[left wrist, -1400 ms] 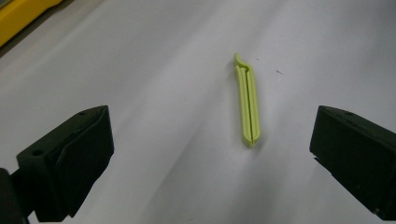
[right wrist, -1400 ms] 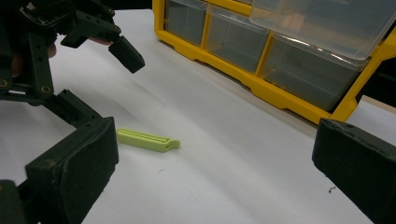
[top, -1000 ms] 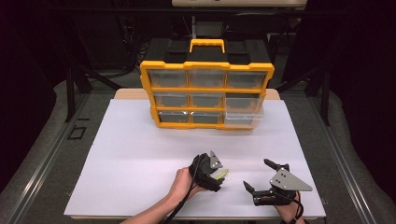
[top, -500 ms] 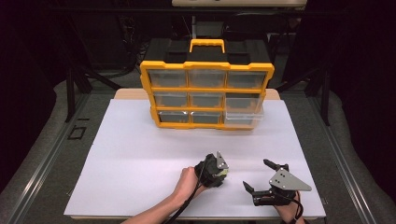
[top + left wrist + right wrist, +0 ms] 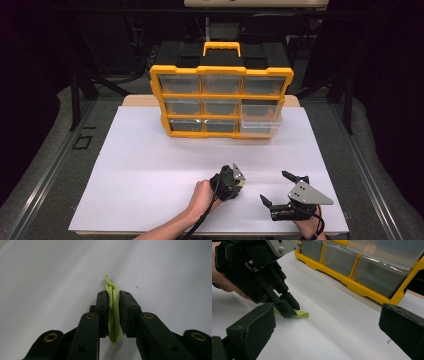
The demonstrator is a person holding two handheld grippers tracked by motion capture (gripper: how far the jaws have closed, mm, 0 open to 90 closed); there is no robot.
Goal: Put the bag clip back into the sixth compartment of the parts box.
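Lying flat on the white table (image 5: 150, 165), the green clip (image 5: 113, 315) runs lengthwise between the left gripper (image 5: 113, 312) pads, which have just closed on it, while the right gripper (image 5: 280, 192) waits nearby, jaws apart.

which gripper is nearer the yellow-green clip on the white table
Left. The left gripper has just closed on the yellow-green clip, which lies on the table; the right gripper sits open, apart from it.

clip (image 5: 113, 315): glossy lime plastic, clamped between jaws | gripper (image 5: 113, 312): matt black plastic, brass-look rivets | table (image 5: 50, 270): smooth matt white
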